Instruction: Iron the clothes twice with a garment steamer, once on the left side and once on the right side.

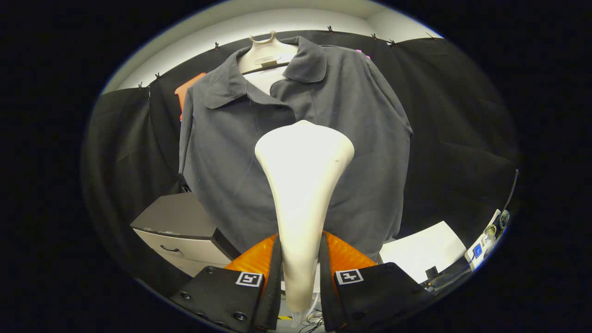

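I have the gripper [299,252] closed on the garment steamer [303,185], both fingers pressing the narrow part of its cream handle, with the wide head rising beyond the fingertips. The head covers the middle of the dark grey collared shirt [296,138], which hangs on a pale hanger [266,53] against the black cloth wall [462,138]; I cannot tell whether the head touches the fabric. Below the shirt's left hem as I see it sits a drawer cabinet [180,231] with a dark top and a light front with a handle. On the other side, beside the hem, there is a white surface [425,249], and further out a cluster of cables and small devices [485,240]. Above the cloth the room's wall [231,32] is plain and light.
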Motion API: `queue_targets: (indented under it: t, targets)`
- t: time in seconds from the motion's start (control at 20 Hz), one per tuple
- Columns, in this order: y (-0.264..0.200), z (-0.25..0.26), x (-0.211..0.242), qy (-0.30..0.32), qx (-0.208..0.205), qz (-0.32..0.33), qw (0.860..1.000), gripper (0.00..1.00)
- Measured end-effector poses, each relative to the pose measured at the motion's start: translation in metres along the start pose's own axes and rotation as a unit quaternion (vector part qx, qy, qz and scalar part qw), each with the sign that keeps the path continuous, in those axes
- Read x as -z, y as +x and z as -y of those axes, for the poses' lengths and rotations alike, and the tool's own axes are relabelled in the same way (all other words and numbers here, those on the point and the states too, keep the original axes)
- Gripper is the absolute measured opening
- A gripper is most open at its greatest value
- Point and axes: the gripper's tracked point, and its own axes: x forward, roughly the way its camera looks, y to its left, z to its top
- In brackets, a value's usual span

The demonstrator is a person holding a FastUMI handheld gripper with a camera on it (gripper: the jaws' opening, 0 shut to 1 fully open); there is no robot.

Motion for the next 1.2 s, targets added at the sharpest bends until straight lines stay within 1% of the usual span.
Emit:
queue_targets:
  t: [0.4,0.75,0.95,1.2]
  targets:
    - [0.003,0.018,-0.067,-0.006,0.018,0.043,0.999,0.44]
    - [0.010,0.037,-0.101,-0.001,0.034,0.068,0.997,0.44]
    - [0.019,0.053,-0.104,-0.001,0.049,0.068,0.996,0.44]
    - [0.032,0.058,-0.081,0.011,0.045,0.043,0.998,0.44]
